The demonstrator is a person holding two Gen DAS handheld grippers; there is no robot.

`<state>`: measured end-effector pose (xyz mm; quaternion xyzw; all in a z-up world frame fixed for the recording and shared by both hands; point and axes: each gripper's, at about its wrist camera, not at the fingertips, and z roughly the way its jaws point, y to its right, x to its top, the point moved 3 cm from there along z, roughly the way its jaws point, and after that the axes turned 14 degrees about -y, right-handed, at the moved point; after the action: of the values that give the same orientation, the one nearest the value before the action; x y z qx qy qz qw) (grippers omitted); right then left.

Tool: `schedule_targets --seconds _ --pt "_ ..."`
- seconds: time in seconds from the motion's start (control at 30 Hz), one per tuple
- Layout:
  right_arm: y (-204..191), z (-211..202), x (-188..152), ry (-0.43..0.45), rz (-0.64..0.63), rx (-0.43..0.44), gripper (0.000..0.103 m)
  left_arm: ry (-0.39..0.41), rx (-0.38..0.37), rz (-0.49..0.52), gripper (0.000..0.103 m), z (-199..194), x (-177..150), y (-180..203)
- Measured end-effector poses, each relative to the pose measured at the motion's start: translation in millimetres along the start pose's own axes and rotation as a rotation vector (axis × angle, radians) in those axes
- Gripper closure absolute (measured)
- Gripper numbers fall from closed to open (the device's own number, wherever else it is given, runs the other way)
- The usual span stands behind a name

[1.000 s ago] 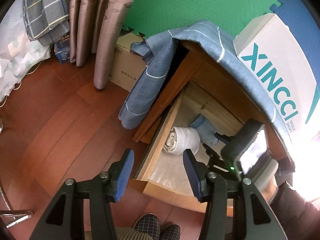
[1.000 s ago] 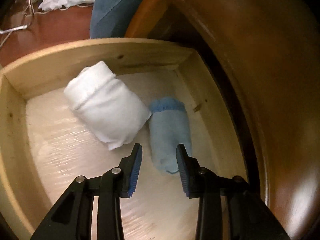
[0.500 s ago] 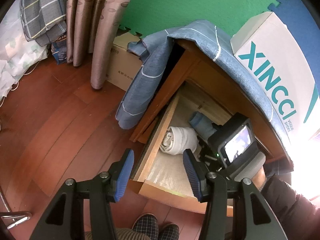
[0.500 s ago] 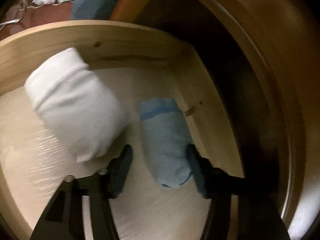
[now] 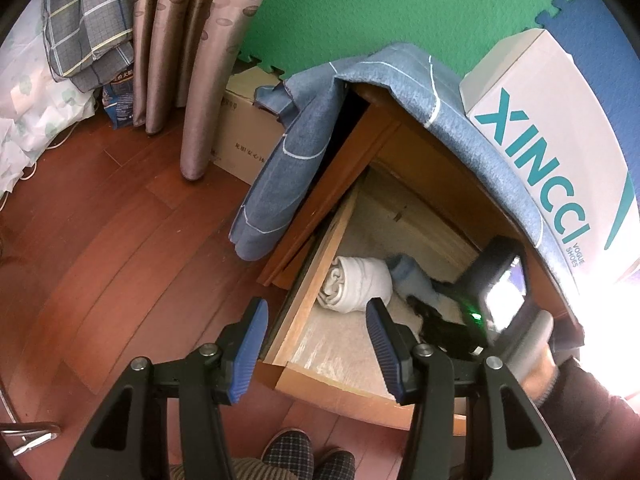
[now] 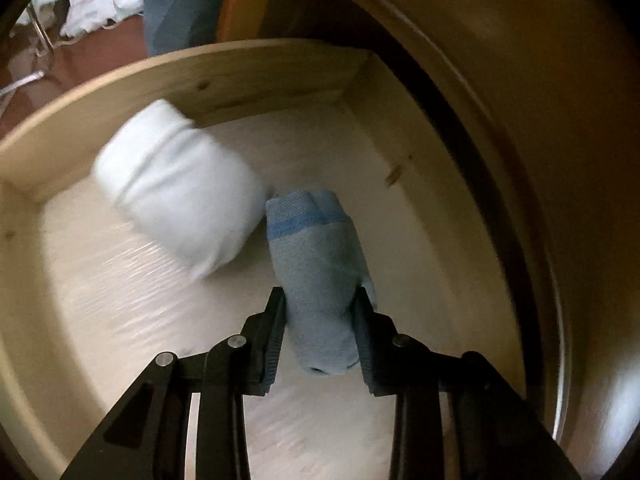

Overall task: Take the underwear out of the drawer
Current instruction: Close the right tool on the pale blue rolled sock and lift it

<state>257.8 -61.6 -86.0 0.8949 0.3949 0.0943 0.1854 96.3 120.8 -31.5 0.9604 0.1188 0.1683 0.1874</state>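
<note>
The right tongs (image 6: 320,336) are working inside the open drawer (image 6: 248,76) and are gripping the rolled blue underwear (image 6: 320,264). Both black fingers (image 6: 274,332) are pressing against the sides of the roll near its closer end, and the banded far end is pointing toward the drawer's back wall. The roll is sitting in the right half of the drawer, close to the right side wall. A rolled white garment (image 6: 180,188) is lying just beside it on the left, and the two are touching or nearly touching at the far end; the view is too blurred to tell which.

The left tongs (image 5: 316,344) are hanging open above the drawer's front left corner, gripping nothing, with one blue-padded finger over the wooden floor (image 5: 100,240) and the other over the drawer lining. From this view, the right tongs (image 5: 420,300) are reaching into the drawer (image 5: 328,380) beside the white roll (image 5: 356,284), with the blue underwear (image 5: 412,276) partly hidden behind them. A blue cloth (image 5: 288,184) is draping over the cabinet, and a white shoe box (image 5: 560,160) is resting on top.
</note>
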Motion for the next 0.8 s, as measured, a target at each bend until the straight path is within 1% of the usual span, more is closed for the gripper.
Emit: schedule_targets --seconds 0.07,0.1,0.13,0.17,0.2,0.27,0.33,0.4,0.47,0.5,0.53,0.57,0.7,0.8 --pt "1 -3 -6 -0.04 0.005 0.076 0.073 -0.001 -0.002 -0.002 0.051 0 0 0" --pt "0 -4 -10 -0.057 0.005 0.102 0.073 -0.001 -0.003 -0.002 0.051 0 0 -1" --pt "-1 -5 -13 -0.064 0.0 0.107 0.071 0.0 -0.003 -0.003 0.051 0 1 0" --pt "-2 -6 -14 -0.068 -0.008 0.101 0.071 0.0 -0.003 -0.002 0.051 0 1 0" --pt "-3 -7 -15 -0.057 -0.013 0.082 0.068 0.0 -0.002 -0.001 0.051 1 1 0" --pt "-8 -11 -16 -0.042 -0.028 0.055 0.065 0.0 -0.002 -0.002 0.051 1 1 0" --pt "-11 -11 -16 -0.043 -0.028 0.058 0.06 -0.003 0.0 -0.001 0.051 2 1 1" --pt "-10 -8 -17 -0.043 -0.03 0.042 0.054 -0.001 0.0 -0.002 0.051 1 1 0" --pt "-11 -4 -14 -0.031 -0.038 0.008 0.054 -0.004 0.0 -0.002 0.051 2 1 1" --pt "-15 -3 -12 -0.023 -0.037 0.016 0.053 -0.003 -0.002 -0.002 0.051 1 0 0" --pt "-15 -1 -12 -0.025 -0.04 0.023 0.048 -0.003 -0.002 -0.003 0.051 1 0 0" --pt "-15 2 -11 -0.035 -0.043 0.023 0.047 -0.004 -0.002 -0.002 0.051 0 0 0" --pt "-9 14 -9 -0.057 -0.036 0.054 0.05 -0.004 0.001 0.001 0.051 -1 0 -1" --pt "-9 17 -7 -0.067 -0.014 0.08 0.058 -0.008 0.001 -0.002 0.051 0 1 -2"
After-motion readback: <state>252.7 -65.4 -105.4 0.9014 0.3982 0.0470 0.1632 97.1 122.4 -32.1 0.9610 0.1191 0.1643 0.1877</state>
